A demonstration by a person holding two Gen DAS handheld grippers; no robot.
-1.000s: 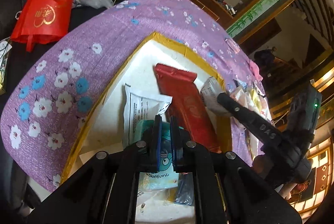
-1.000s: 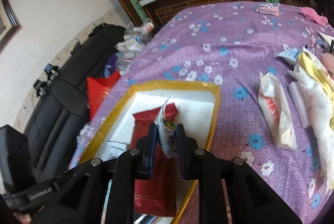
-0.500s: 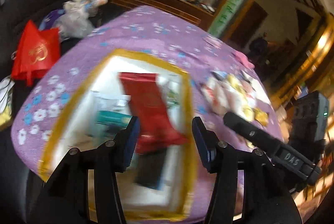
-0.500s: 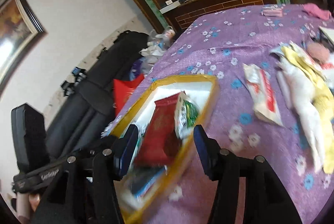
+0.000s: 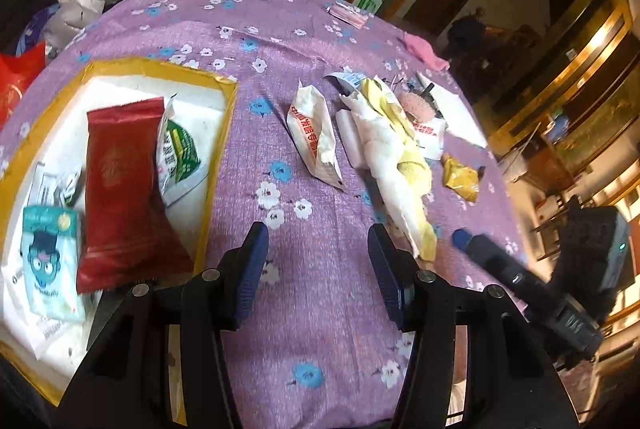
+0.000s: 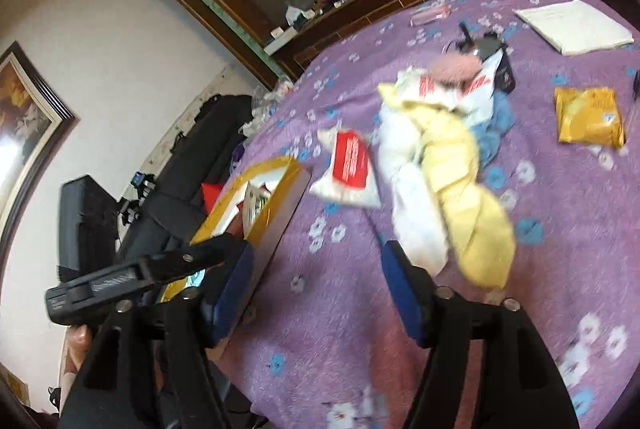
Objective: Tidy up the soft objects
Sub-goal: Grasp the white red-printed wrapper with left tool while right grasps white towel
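Left gripper (image 5: 316, 261), right gripper (image 6: 318, 293) both wide apart, empty; tray (image 5: 224, 133) cut off (right view blurred)

Right wrist view is motion-blurred: print on the white-and-red packet (image 6: 349, 165) can't be read, and the yellow-and-white cloth pile (image 6: 448, 173) smears at its edges. Box (image 6: 262, 207) there is partly hidden behind the left gripper's body. In left wrist view the box (image 5: 224, 133) is cut off at the frame's left edge (bottom corner too), and the red bag (image 5: 16, 85) shows only in part
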